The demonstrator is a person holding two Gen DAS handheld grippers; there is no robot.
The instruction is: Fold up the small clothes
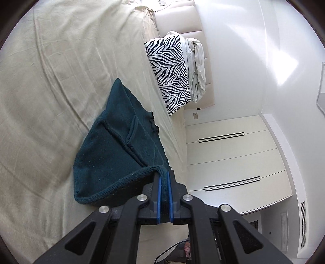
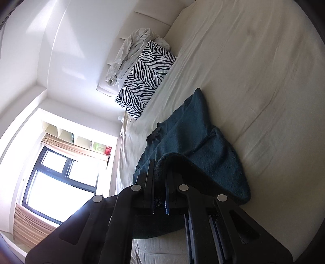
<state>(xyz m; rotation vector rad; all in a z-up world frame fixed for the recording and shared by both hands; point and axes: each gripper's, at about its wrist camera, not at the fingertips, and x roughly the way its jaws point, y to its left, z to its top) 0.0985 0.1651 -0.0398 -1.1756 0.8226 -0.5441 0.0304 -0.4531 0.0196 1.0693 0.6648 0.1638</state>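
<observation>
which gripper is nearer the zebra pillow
Can't tell: left gripper and right gripper both pinch the teal garment, with the zebra pillow well ahead of each.

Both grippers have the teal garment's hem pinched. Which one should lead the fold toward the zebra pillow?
Probably neither alone. Left gripper and right gripper each clamp a hem corner of the teal garment, lifted off the bed sheet. Move them together.

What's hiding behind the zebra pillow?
Behind the zebra pillow there is a crumpled pale cloth, leaning on the padded headboard. The part of the cloth right behind the pillow is covered, so whether anything else is tucked there cannot be seen.
</observation>
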